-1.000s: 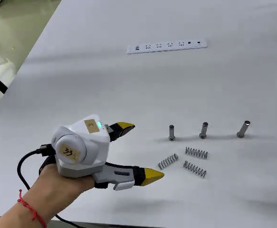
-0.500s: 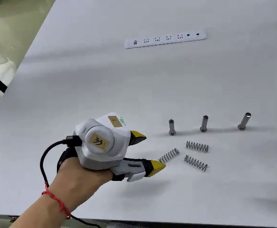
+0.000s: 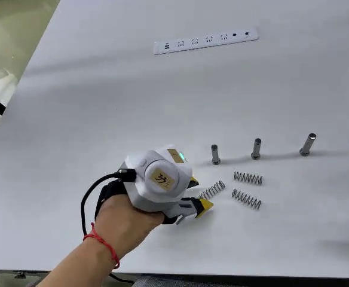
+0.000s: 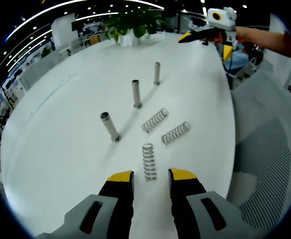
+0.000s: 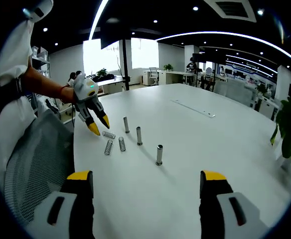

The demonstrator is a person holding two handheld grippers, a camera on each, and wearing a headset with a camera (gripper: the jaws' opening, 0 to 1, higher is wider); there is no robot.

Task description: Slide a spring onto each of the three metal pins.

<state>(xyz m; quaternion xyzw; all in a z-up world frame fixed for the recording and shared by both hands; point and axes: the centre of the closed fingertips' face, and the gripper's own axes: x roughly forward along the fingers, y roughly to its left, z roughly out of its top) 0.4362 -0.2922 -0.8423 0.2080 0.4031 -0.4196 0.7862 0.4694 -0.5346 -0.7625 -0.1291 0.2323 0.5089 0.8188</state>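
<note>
My yellow-tipped left gripper was open around the near end of a thin silver coil spring lying on the white table beside the upright steel pins; light and squashy, I judged, best pinched gently mid-length.

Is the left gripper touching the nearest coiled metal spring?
Apart. The left gripper view shows the coiled metal spring lying between the yellow tips of the open left gripper, with bare white table on each side.
</note>
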